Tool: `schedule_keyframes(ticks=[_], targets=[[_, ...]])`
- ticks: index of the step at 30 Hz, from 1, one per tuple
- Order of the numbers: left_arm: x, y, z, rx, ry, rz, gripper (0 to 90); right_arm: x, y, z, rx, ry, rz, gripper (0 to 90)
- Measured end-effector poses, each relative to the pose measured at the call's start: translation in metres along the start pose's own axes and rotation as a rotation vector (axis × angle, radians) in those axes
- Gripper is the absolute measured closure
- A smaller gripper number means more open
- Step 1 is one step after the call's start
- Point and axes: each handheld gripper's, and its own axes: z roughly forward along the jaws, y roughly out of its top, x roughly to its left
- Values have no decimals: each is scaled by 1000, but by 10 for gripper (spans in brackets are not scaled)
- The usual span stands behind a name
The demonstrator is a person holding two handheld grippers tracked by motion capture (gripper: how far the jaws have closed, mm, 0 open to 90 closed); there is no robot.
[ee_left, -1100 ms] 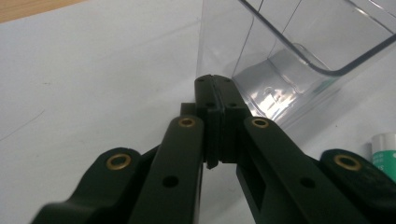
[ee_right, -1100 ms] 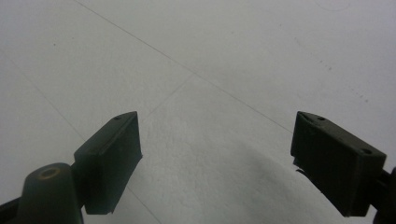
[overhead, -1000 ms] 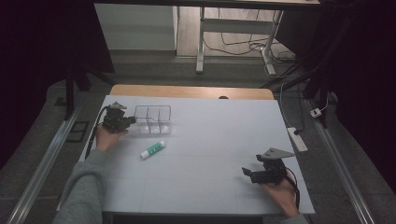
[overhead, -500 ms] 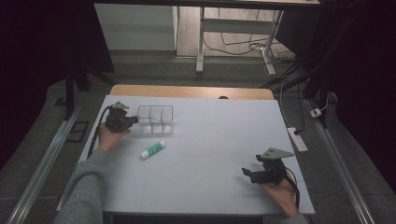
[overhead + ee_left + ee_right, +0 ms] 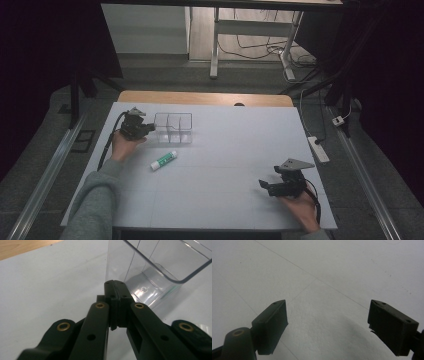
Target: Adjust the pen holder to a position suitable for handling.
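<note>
While the left gripper (image 5: pixel 136 126) is sitting at about ten o'clock on the white table (image 5: pixel 225 150), its jaws are pressing flat against each other with nothing between them; in the left gripper view the clenched tips (image 5: pixel 115 293) are pointing at the near corner of the clear plastic organizer (image 5: pixel 155 277), and whether they are touching its wall I cannot tell. In the high view this organizer (image 5: pixel 173 128) is standing upright just beside the gripper, at the gripper's three o'clock, with thin dividers splitting it into compartments. A glue stick (image 5: pixel 164 160) with a green label and a white cap is lying on its side at the organizer's six o'clock, near it but apart, slanting from lower left to upper right. The right gripper (image 5: pixel 272 186) is resting at about four o'clock on the table, well apart from the other things, in the person's right hand (image 5: pixel 300 205). In the right gripper view its jaws are standing wide and released over bare white tabletop (image 5: pixel 324 270), gripping nothing.
</note>
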Motion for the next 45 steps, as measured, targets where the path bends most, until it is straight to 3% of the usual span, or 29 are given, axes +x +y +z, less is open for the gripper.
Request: schedule_keyframes(ticks=[36,45], targets=[[-35,21,24,14,-64,66,887,0,0,1,4,0,2,158],[-49,29,32,23,-88,102,887,0,0,1,4,1,2,158]])
